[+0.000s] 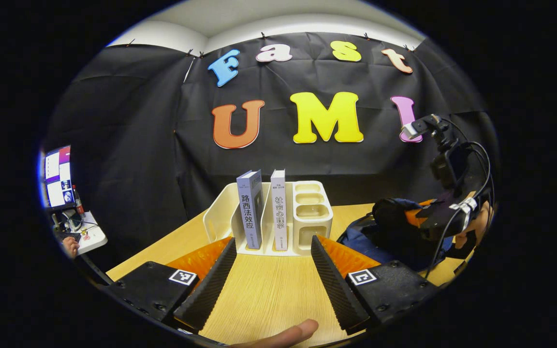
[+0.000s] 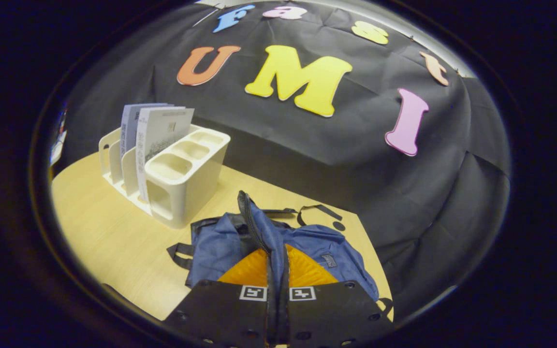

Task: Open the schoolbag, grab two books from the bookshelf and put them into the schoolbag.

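Between the clenched right tool's fingers, the schoolbag's lifted edge; left tool released, facing books

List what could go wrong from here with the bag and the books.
1. The right gripper pinches only a thin fold of the schoolbag by its zipper; the cloth may slip out.
2. The left gripper is open facing two books standing close together in the bookshelf; pulling one may tip the other.
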A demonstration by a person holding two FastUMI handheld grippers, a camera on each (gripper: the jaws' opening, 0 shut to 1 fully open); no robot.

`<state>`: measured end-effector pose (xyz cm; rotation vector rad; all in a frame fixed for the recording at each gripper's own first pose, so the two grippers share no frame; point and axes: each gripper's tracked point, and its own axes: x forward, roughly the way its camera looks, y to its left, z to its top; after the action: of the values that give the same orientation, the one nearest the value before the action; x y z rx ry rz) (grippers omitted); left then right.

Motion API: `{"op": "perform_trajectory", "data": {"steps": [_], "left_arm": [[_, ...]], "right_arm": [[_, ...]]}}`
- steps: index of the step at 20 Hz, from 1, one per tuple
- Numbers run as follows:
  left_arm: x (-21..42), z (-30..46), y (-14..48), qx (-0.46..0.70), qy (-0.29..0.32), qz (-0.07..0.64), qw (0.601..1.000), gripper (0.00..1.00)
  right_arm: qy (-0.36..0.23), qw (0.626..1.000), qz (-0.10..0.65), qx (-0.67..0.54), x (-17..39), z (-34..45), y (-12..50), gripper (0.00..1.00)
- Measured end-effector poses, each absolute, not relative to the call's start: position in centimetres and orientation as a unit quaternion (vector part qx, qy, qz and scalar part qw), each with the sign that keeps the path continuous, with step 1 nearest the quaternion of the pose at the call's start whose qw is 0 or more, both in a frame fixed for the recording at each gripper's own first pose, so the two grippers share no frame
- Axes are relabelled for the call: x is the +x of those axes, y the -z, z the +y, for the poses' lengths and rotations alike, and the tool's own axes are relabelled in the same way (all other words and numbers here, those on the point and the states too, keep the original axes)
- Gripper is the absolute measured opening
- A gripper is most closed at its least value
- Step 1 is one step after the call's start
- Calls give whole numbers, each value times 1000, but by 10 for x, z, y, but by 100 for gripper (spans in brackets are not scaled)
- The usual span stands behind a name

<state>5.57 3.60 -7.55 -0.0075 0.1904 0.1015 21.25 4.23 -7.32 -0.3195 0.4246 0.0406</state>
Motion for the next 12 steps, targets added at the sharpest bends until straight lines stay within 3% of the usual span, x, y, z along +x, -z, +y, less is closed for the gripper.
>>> {"op": "perform_trajectory", "data": {"steps": [12], "left_arm": [[114, 34, 85, 4, -27, 120, 992, 99]], "right_arm": [[-56, 978, 167, -113, 229, -19, 18, 2]]}}
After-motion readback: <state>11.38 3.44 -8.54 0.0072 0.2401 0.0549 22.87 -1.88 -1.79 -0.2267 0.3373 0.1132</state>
